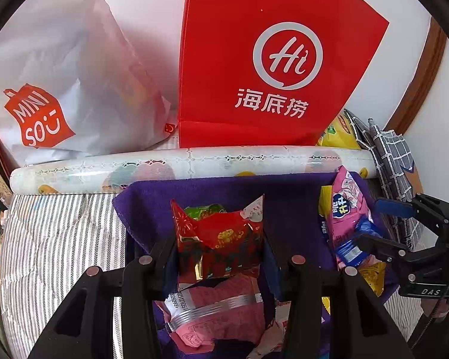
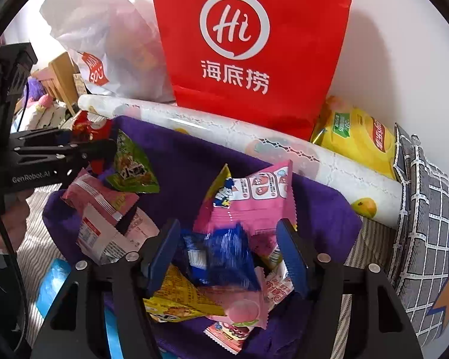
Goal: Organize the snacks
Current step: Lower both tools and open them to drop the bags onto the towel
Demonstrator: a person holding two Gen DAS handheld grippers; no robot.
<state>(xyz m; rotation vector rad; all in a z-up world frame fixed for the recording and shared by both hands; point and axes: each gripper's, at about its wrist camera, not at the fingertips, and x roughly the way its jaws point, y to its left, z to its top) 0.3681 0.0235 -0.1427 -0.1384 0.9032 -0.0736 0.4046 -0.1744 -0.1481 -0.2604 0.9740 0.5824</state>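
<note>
Snack packets on the purple cloth are light, crinkly foil and film: slippery on the flats, soft, contents probably crushable. Best hold is across a crimped seal edge or a puffed body, not a flat face.

Left gripper is pinching the red foil packet across its middle, fingers pressed in on both sides; packet stands up between them, above a pink packet lying flat on the cloth. Grip looks secure but the foil could slide if swung fast.

Right gripper is spread, pads clear of the blue packet that sits blurred between them; nothing pinched. Blue one lies on top of a pink packet and a yellow one, so a low grab risks taking two at once.

Room: far side is blocked by the patterned roll with the red paper bag and the white plastic bag standing just behind it. Yellow chip bag and grey checked fabric close off the right. Green packet lies left on the cloth, near the left tool. Clearest exit looks upward, then over the roll. Striped bedding on the left is open.
</note>
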